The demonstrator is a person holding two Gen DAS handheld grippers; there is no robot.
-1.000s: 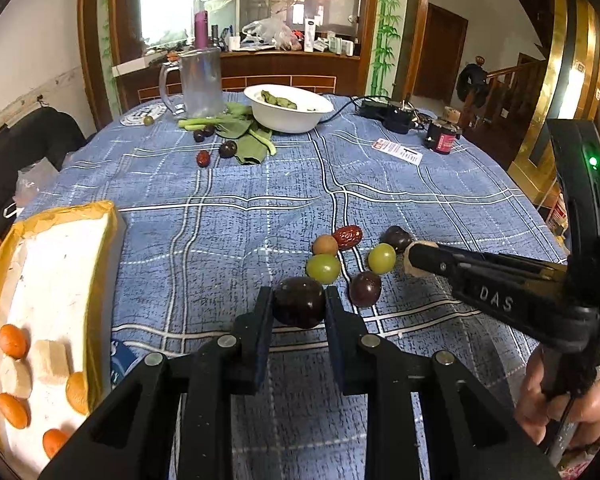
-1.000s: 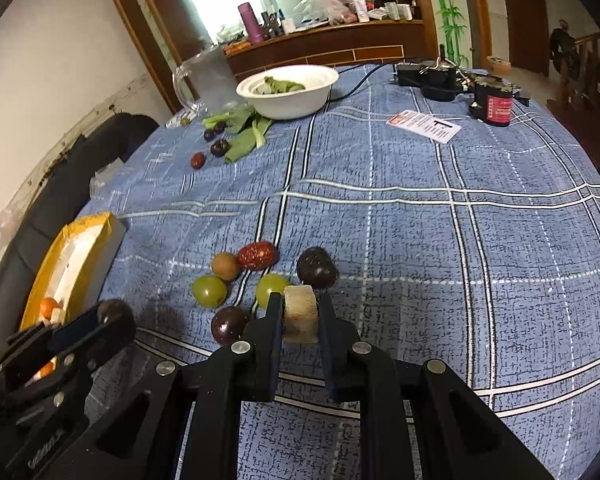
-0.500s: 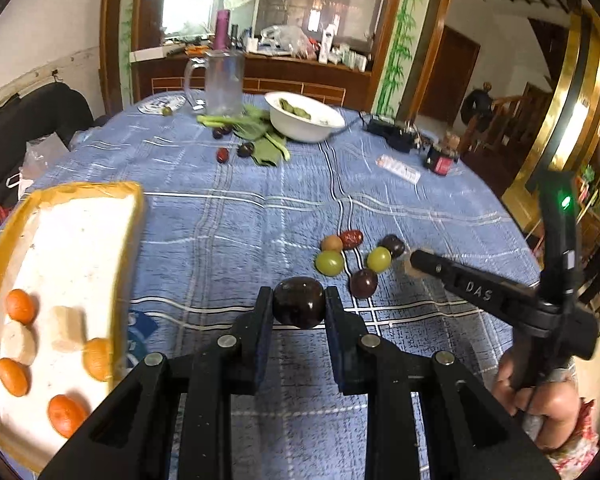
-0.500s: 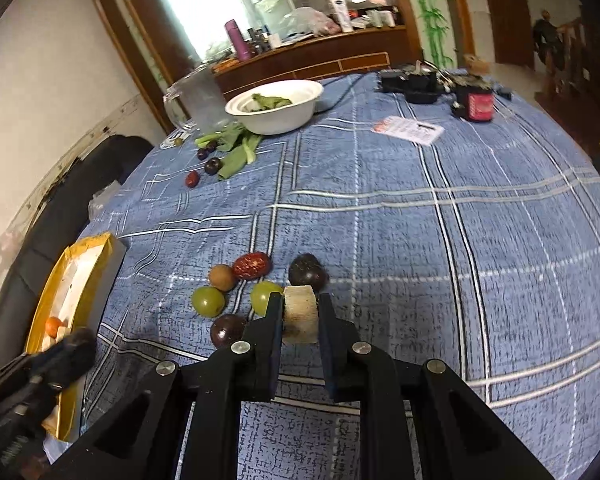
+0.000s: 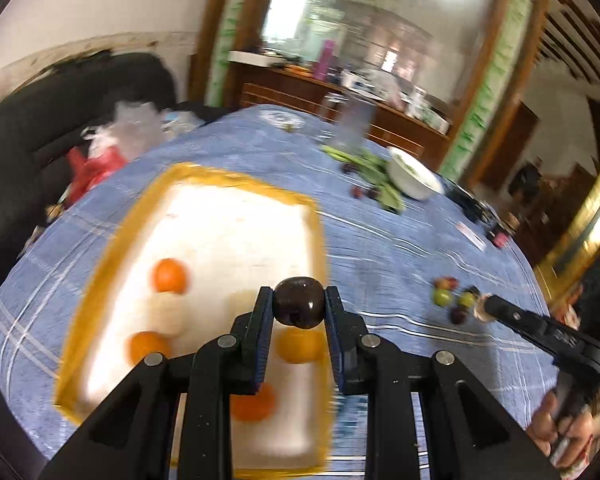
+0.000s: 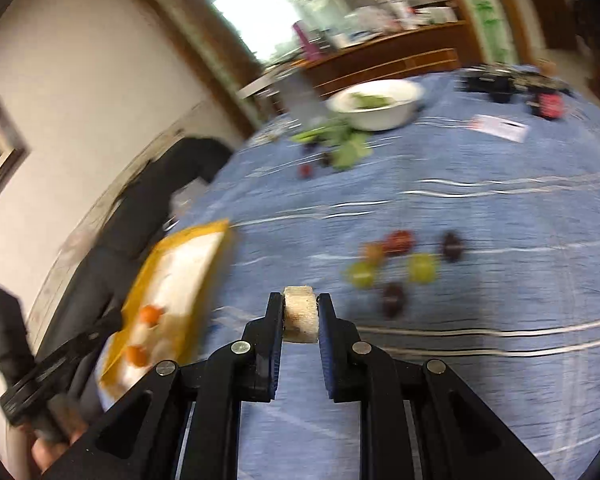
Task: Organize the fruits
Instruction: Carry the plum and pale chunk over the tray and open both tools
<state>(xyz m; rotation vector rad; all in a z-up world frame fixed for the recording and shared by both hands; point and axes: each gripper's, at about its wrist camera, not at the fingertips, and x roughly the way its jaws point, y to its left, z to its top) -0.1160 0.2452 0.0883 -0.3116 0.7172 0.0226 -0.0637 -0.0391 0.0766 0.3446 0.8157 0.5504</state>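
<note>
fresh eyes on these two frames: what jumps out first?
Each gripper is carrying something: the left gripper holds a dark plum above the yellow-rimmed tray of oranges, and the right gripper holds a pale banana slice. Loose fruit clusters mid-table on the blue cloth.

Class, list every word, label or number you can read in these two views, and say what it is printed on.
Nothing here can be read for certain.
Pale lettering on the body of the right gripper: too blurred to read.
Dark print on the white card: too blurred to read.
Label on the red jar: too small and blurred to read.
</note>
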